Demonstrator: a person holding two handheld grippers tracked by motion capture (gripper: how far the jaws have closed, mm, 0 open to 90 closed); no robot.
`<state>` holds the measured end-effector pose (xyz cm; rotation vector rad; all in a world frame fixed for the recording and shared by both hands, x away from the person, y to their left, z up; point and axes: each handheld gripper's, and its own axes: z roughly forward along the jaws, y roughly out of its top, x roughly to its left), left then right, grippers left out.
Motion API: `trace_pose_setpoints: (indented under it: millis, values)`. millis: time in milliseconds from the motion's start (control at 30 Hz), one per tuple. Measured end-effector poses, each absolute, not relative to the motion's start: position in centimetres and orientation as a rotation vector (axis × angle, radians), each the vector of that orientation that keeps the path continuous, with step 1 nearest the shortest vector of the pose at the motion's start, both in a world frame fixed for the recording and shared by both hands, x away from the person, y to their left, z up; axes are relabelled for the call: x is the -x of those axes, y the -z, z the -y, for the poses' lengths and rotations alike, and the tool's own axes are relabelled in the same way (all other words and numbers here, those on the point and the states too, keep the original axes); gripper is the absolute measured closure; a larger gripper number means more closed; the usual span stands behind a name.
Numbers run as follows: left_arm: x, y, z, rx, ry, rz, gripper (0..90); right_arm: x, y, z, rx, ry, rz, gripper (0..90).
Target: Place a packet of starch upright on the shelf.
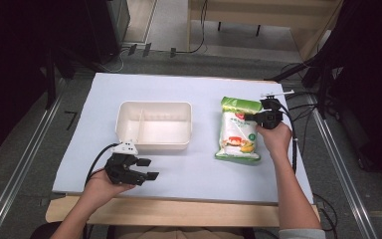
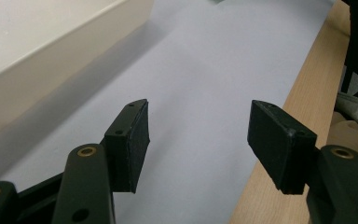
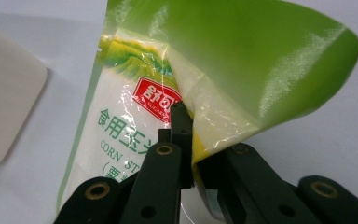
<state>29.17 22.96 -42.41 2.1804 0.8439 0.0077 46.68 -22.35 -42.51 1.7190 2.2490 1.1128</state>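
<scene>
A: What has my right gripper (image 3: pixel 186 140) got?

B: It is clenched on the green edge of the corn starch bag (image 3: pixel 205 70), and the film curls up and over the jaws. Just past the pads I read a red badge with white characters, then green Chinese writing and "CORN ST" below it.

A: And the bag itself?

B: In the high view the bag (image 1: pixel 238 130) lies on the pale blue sheet (image 1: pixel 179 89), with my right gripper (image 1: pixel 267 117) at its far right corner. The white divided container (image 1: pixel 154 125) sits to its left, well apart.

A: My left gripper (image 2: pixel 198 140)?

B: Released, jaws wide with nothing between them, over bare sheet just this side of the container wall (image 2: pixel 51 60). The wooden table edge (image 2: pixel 303 93) runs along its right. Beyond the table I see grey floor, cables and dark stands
</scene>
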Motion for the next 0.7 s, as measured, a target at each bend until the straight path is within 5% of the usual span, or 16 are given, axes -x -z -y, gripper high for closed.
trace_pose_setpoints:
  millis: [700]
  values:
    - [-29.3, 42.1, -22.9, -2.161, -0.002, -0.817, 38.9, -42.3, 37.6, 22.1, -1.568, -1.26, -2.249, 89.5]
